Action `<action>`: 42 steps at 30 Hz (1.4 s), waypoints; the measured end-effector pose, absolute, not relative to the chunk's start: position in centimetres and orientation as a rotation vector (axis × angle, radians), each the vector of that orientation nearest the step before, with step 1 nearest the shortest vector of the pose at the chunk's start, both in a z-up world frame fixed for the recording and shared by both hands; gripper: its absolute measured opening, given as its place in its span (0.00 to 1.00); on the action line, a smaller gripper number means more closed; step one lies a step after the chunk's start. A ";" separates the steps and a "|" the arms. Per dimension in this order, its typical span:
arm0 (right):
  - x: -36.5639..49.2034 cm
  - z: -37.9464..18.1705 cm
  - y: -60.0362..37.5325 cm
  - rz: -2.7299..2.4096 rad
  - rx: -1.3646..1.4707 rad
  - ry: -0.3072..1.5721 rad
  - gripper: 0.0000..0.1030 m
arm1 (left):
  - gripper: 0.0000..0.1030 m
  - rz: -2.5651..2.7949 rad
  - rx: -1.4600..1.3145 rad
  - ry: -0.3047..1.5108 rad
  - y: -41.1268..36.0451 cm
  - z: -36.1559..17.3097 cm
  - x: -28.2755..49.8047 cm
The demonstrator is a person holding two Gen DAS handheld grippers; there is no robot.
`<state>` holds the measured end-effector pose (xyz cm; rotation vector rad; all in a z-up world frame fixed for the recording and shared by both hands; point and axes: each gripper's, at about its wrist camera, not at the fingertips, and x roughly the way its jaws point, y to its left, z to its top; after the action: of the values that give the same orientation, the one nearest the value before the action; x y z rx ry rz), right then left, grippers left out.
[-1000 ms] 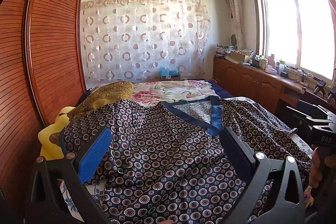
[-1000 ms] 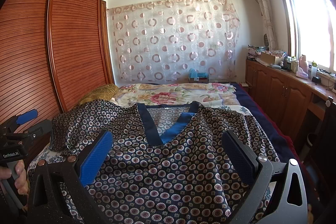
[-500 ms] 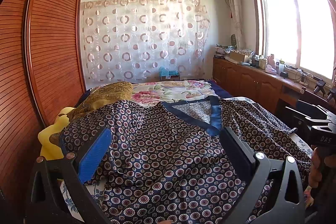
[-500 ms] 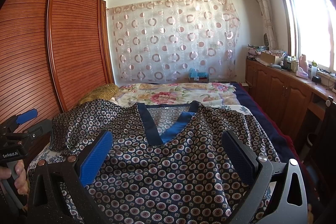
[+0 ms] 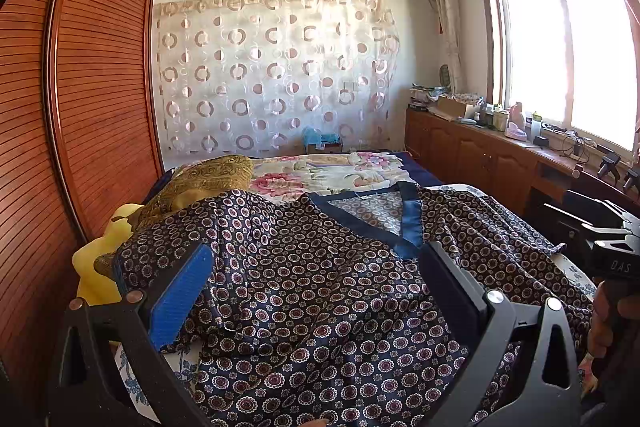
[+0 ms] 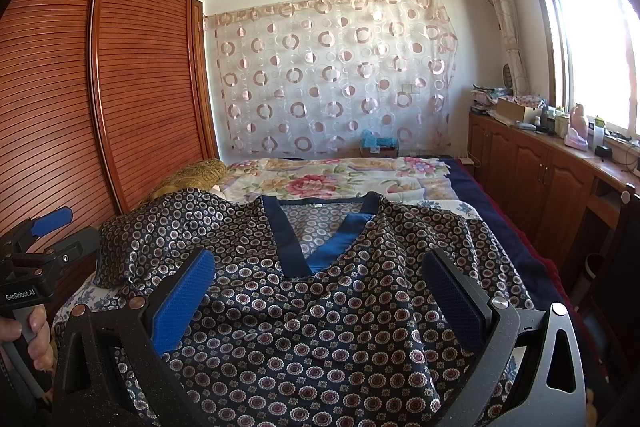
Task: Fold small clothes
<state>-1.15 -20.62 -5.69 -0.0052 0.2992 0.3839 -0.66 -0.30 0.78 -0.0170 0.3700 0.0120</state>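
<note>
A dark navy top (image 5: 312, 287) with a small circle print and a plain blue V-neck band (image 5: 408, 223) lies spread face up on the bed, collar away from me; it also shows in the right wrist view (image 6: 320, 323). My left gripper (image 5: 316, 291) is open and empty, hovering over the shirt's lower left part. My right gripper (image 6: 320, 291) is open and empty over the shirt's lower middle, below the V-neck (image 6: 316, 247). The left sleeve (image 6: 132, 243) drapes over a pillow.
The bed has a floral cover (image 6: 336, 179) and a gold pillow (image 5: 204, 179) at the left. A yellow item (image 5: 100, 259) sits by the wooden wardrobe (image 5: 60, 107). Wooden cabinets (image 6: 540, 179) with clutter run under the window on the right.
</note>
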 end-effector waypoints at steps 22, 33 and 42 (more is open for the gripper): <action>5.0 -7.2 -17.2 0.425 -0.070 0.329 1.00 | 1.00 0.121 -0.050 0.443 4.6 -3.9 6.2; 10.3 -8.3 -12.9 0.595 -0.112 0.505 1.00 | 1.00 0.131 -0.090 0.563 11.4 -5.4 5.8; 12.0 -9.6 -8.6 0.673 -0.239 0.623 0.96 | 0.77 0.136 -0.233 0.673 18.6 -7.8 4.5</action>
<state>12.05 -8.55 -9.65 -0.2387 0.6229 0.6733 4.50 18.56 -7.82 -0.2331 0.6728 0.1360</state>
